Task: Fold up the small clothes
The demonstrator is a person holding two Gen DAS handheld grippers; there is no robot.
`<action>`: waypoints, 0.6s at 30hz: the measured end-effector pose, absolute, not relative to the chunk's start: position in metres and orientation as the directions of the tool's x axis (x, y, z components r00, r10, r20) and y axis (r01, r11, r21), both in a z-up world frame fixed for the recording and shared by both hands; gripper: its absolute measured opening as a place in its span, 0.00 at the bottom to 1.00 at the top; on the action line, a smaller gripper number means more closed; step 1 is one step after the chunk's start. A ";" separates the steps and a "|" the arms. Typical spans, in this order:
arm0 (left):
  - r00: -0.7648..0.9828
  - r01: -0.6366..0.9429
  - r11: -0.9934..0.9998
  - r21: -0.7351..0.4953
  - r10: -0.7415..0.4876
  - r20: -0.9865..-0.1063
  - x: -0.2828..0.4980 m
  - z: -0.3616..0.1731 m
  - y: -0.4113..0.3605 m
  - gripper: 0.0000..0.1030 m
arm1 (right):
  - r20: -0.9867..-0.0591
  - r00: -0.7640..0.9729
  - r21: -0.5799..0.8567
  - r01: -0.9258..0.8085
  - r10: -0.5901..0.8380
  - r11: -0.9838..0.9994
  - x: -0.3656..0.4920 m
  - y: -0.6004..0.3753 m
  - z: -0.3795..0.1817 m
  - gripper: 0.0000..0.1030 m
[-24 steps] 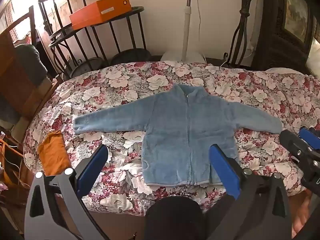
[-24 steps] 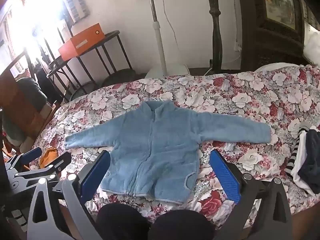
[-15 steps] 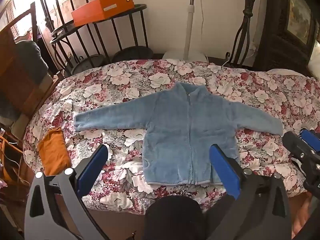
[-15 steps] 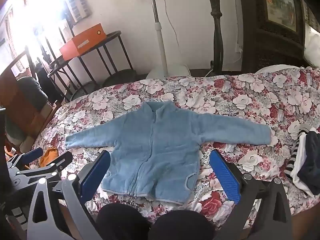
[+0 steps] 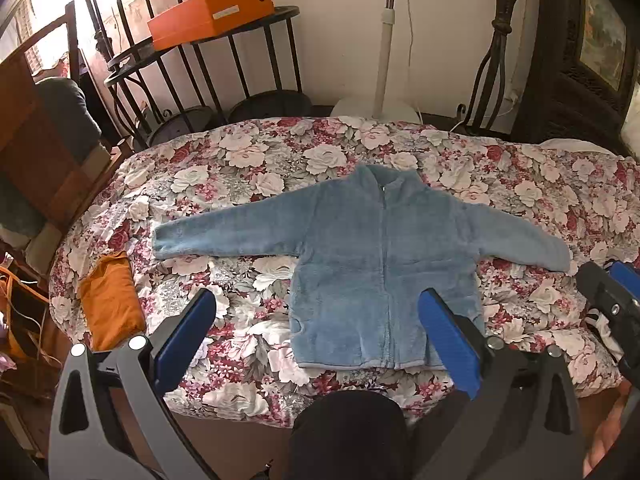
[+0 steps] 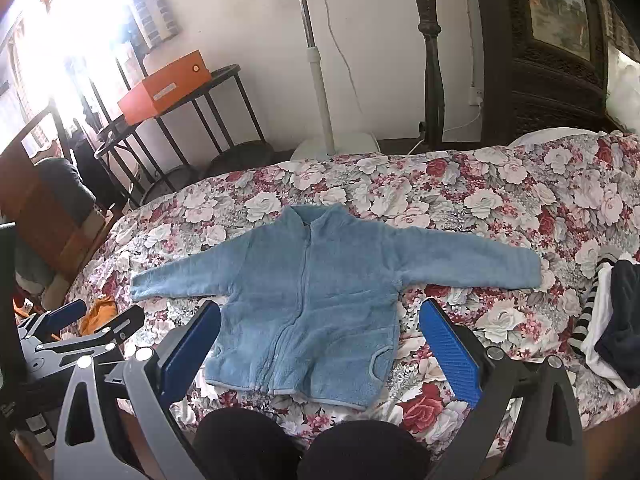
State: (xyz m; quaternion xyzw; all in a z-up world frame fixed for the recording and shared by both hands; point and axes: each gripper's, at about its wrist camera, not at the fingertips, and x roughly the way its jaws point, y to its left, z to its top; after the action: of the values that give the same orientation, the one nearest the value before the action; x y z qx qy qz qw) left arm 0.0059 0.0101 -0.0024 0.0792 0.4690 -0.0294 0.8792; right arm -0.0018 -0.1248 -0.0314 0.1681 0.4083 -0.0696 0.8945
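- Jacket (image 5: pixel 372 272) lies flat on the bed (image 5: pixel 248 160) at my 12, sleeves out to 9 and 3.
- Folded cloth (image 5: pixel 110 300) on the bed at 9, beyond the sleeve end.
- Clothes pile (image 6: pixel 612 320) at 3.
- Box (image 5: pixel 212 12) on the side table (image 5: pixel 240 28) at 11, behind the bed.
- Fan stand (image 5: pixel 384 60) at 12, behind the bed.

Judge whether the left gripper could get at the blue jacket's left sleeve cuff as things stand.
Probably yes. The left gripper is open and holds nothing, and the blue jacket lies flat with its sleeve cuff uncovered; the orange cloth sits apart.
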 end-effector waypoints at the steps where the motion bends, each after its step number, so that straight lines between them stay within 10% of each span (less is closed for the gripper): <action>1: 0.558 0.126 0.986 0.111 0.021 -0.829 0.006 -0.003 0.010 0.96 | -0.754 0.657 0.244 0.261 0.013 0.934 -0.002 -0.125 -0.031 0.97; 18: 0.560 0.130 0.985 0.110 0.019 -0.828 0.005 -0.004 0.012 0.96 | -0.751 0.661 0.251 0.263 0.016 0.932 -0.003 -0.126 -0.030 0.97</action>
State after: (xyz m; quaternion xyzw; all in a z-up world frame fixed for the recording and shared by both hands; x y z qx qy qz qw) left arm 0.0046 0.0120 -0.0036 0.0793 0.4679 -0.0315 0.8796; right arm -0.0025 -0.1259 -0.0303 0.1716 0.4061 -0.0691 0.8949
